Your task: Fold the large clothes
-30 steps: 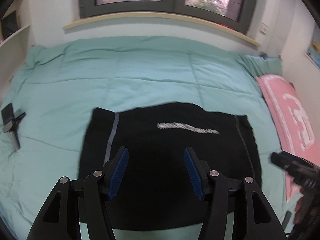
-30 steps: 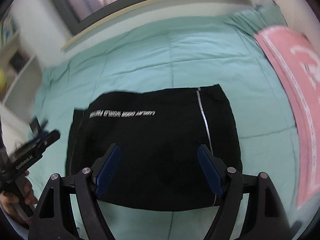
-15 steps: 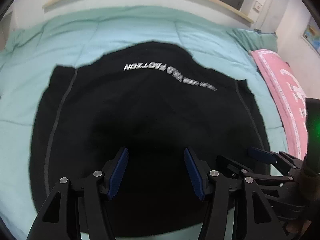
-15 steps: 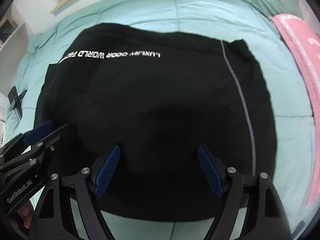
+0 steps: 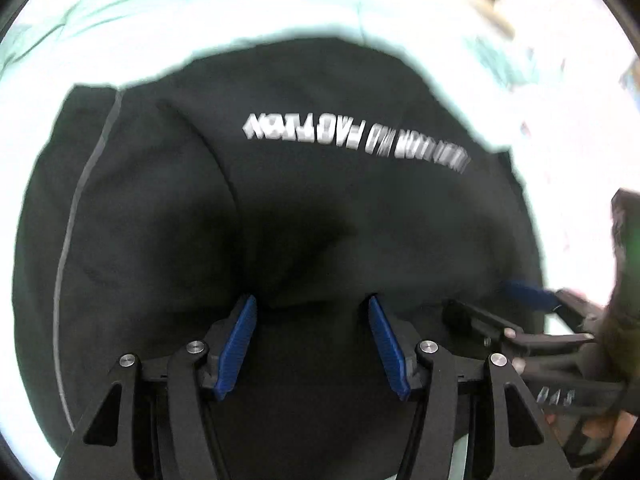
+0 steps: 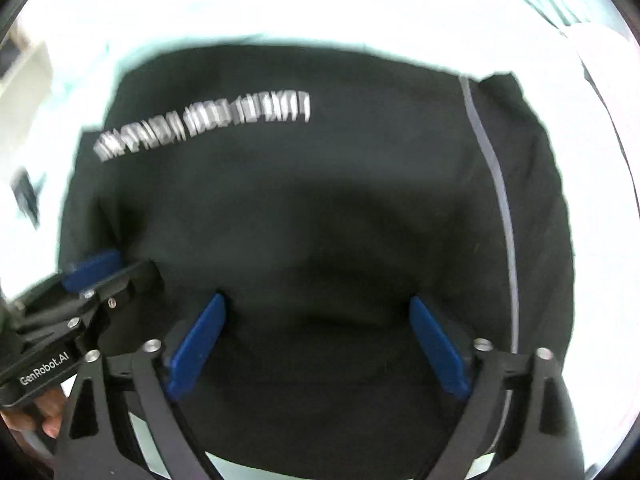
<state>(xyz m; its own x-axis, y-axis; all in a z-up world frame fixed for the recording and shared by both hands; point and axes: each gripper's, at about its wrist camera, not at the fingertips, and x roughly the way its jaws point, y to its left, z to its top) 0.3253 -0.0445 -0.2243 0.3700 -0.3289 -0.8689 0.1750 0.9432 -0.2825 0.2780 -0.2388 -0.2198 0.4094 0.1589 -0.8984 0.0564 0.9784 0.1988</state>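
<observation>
One black garment point(image 5: 280, 220) lies flat on the green quilt point(image 5: 120, 4). Two grippers, left gripper point(image 5: 312, 336) and right gripper point(image 6: 316, 340), hover over its near hem, both spread apart, gripping nothing. Risk: pinching only the top layer, or quilt too, skewing the fold.

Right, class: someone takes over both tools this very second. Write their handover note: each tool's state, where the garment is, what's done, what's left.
Left tool: open, low over the garment's near edge, holding nothing.
Right tool: open, also low over the near edge, holding nothing.
Garment: black, with white lettering, already folded to a rough rectangle on the quilt.
Done: earlier folds, judging by its shape.
Left: probably grip the near edge with both tools and fold again.
</observation>
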